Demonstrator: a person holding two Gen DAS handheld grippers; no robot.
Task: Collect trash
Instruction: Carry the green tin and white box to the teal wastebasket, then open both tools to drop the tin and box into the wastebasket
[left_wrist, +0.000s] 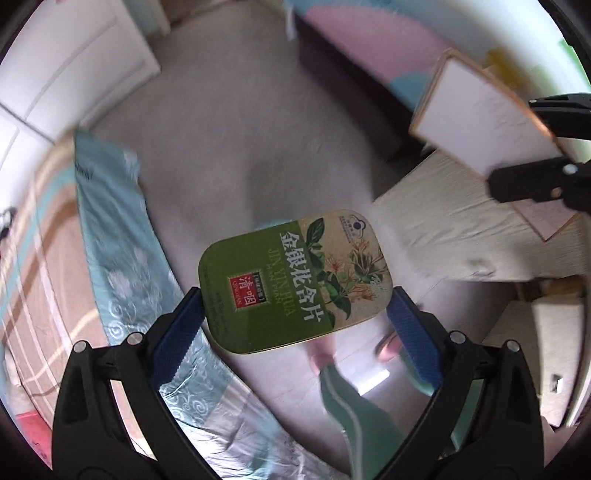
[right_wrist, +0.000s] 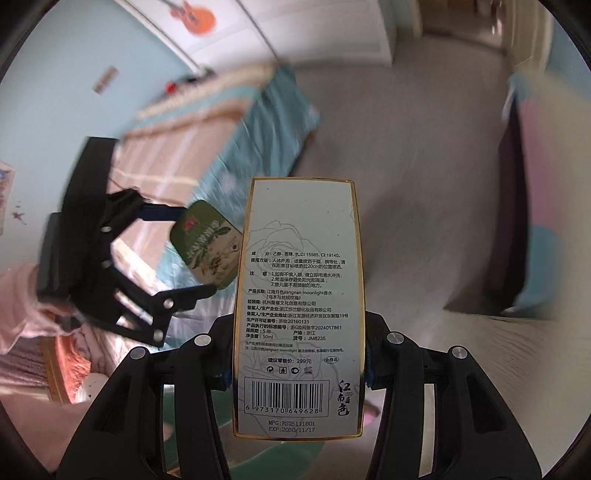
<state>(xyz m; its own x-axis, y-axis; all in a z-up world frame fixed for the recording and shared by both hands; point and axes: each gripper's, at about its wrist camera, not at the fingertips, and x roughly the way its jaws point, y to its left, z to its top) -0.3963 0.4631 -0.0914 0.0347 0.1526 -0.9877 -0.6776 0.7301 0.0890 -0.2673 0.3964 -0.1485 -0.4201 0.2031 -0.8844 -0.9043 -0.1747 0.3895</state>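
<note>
Your left gripper (left_wrist: 295, 314) clamps a green "JIN YIN HUA" tin (left_wrist: 295, 280); your right gripper (right_wrist: 297, 373) clamps a "jiangnan moonlight" perfume box (right_wrist: 299, 314). Blurred bed (left_wrist: 110, 240) beneath.

Open floor (left_wrist: 221, 155) lies below me, a wide passage. The bed (left_wrist: 110, 236) bounds it on one side, a pale mat (left_wrist: 461, 229) and a dark-based wall (left_wrist: 351, 74) on the other. The tin (left_wrist: 295, 280) fills my left jaws, the box (right_wrist: 301, 306) my right. The person's legs (left_wrist: 351, 406) stand just below.
</note>
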